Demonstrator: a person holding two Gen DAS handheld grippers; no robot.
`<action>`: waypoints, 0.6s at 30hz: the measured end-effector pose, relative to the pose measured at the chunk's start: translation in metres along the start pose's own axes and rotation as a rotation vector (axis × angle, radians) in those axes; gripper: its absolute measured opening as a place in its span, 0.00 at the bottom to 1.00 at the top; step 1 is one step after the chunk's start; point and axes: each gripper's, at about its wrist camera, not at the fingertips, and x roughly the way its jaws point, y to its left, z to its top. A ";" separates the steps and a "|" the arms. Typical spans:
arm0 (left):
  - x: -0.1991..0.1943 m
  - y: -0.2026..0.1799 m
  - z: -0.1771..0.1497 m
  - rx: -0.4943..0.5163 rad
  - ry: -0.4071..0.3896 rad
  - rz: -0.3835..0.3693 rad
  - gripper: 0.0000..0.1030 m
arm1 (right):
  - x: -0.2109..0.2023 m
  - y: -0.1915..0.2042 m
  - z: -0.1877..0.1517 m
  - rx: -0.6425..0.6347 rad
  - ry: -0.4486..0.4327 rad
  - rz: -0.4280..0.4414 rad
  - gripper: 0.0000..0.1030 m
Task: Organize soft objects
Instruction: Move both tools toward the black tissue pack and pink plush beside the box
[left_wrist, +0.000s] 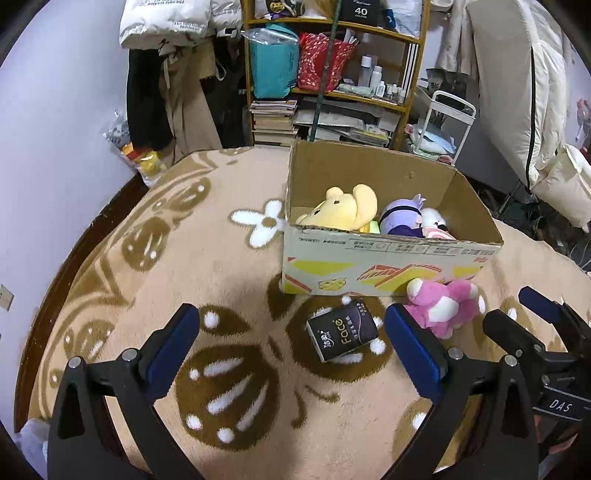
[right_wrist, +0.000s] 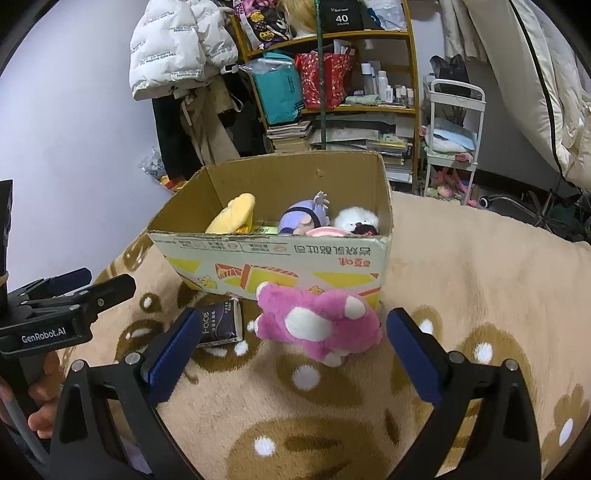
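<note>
A cardboard box (left_wrist: 388, 266) (right_wrist: 280, 258) stands open on a beige blanket. Inside lie a yellow bear plush (left_wrist: 341, 210) (right_wrist: 232, 214), a purple-haired doll (left_wrist: 402, 216) (right_wrist: 304, 218) and a white plush (right_wrist: 356, 219). A pink bear plush (left_wrist: 445, 306) (right_wrist: 319, 321) lies on the blanket against the box front. A black tissue pack (left_wrist: 343, 334) (right_wrist: 219, 323) lies to its left. My left gripper (left_wrist: 291, 332) is open and empty, just short of the tissue pack. My right gripper (right_wrist: 295, 332) is open and empty, its fingers either side of the pink bear but short of it.
The beige and brown patterned blanket (left_wrist: 184, 277) covers the surface. A shelf (left_wrist: 332, 74) with bags, books and bottles stands behind the box. Coats (left_wrist: 173, 92) hang at the back left. A white cart (right_wrist: 454, 140) stands at the back right.
</note>
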 end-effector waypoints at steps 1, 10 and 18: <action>0.001 0.001 0.000 -0.005 0.003 -0.001 0.96 | 0.001 -0.001 0.000 0.004 0.000 -0.004 1.00; 0.024 0.003 -0.002 -0.042 0.064 -0.033 0.96 | 0.014 -0.011 0.003 0.062 0.022 -0.019 1.00; 0.046 -0.001 -0.001 -0.048 0.098 -0.038 0.96 | 0.025 -0.023 0.004 0.124 0.034 -0.022 1.00</action>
